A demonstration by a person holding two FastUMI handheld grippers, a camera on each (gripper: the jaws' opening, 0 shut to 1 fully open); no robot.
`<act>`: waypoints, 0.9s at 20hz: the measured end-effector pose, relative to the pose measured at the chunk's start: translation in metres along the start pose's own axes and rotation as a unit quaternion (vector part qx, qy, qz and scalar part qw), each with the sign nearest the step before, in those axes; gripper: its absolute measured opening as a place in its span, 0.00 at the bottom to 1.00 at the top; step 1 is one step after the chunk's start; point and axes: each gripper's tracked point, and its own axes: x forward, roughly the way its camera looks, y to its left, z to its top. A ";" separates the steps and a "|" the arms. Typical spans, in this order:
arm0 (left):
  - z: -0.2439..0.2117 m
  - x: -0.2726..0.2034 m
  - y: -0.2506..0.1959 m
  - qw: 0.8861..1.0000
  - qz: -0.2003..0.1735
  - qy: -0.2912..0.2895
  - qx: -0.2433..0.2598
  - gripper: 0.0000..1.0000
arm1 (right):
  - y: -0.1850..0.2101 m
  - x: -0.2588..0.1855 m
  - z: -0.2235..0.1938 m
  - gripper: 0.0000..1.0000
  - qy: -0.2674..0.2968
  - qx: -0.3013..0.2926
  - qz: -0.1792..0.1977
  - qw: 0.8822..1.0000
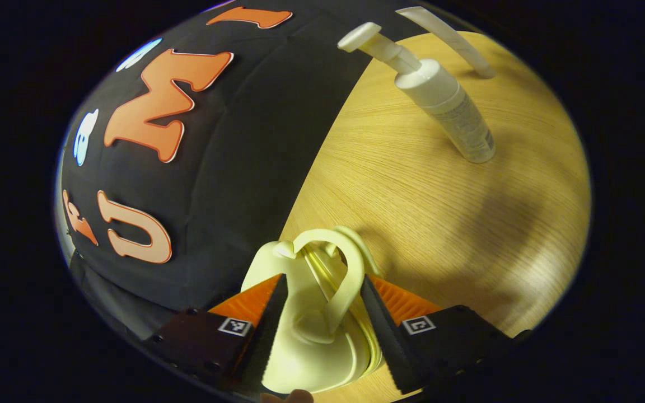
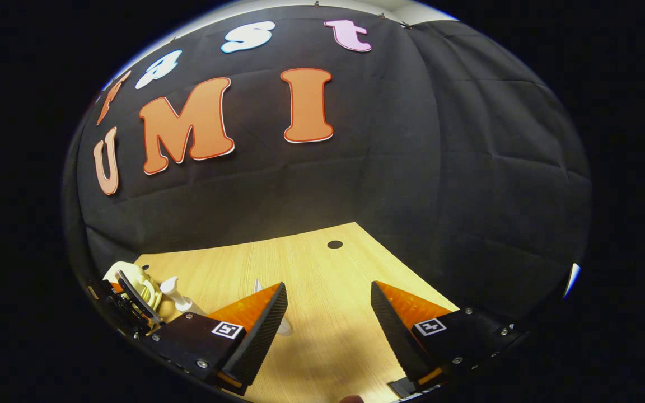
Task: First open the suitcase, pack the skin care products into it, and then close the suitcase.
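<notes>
A small cream-yellow suitcase [image 1: 311, 330] with a looped handle [image 1: 345, 268] and a gold zip sits between the fingers of my left gripper [image 1: 322, 280]. Both fingers press its sides, so the gripper is shut on it. Beyond it, a white pump bottle [image 1: 448, 106] stands on the wooden table [image 1: 412, 212], with a white tube [image 1: 451, 39] farther back. In the right gripper view, my right gripper [image 2: 328, 291] hovers open over the table with nothing between its fingers. The suitcase [image 2: 132, 277] and the pump bottle [image 2: 177, 296] lie at its far left.
The black cloth wall [image 1: 233, 168] runs along the table's far edge. A small round hole [image 2: 335, 244] marks the tabletop near the back corner. Part of a white object [image 2: 284, 327] peeks out behind the right gripper's left finger.
</notes>
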 end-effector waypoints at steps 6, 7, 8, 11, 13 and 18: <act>0.002 0.010 -0.007 1.000 -0.006 0.010 0.028 0.61 | 0.000 -0.009 0.006 0.95 -0.012 0.003 -0.006 1.000; 0.000 0.009 -0.013 1.000 -0.011 0.012 0.024 0.56 | 0.000 -0.011 0.005 0.95 -0.012 0.001 -0.006 1.000; 0.001 0.007 -0.018 0.999 -0.019 0.012 0.028 0.34 | 0.001 -0.012 0.005 0.95 -0.012 0.001 -0.004 1.000; 0.007 0.005 -0.014 0.999 -0.033 0.002 0.038 0.13 | 0.005 -0.019 0.004 0.95 -0.014 0.003 0.000 1.000; 0.007 -0.001 -0.013 0.999 -0.041 -0.004 0.030 0.06 | 0.007 -0.023 0.005 0.95 -0.017 0.003 0.002 1.000; 0.007 -0.008 -0.002 0.997 -0.074 -0.006 -0.031 0.01 | 0.022 -0.031 0.010 0.95 -0.022 -0.001 0.014 1.000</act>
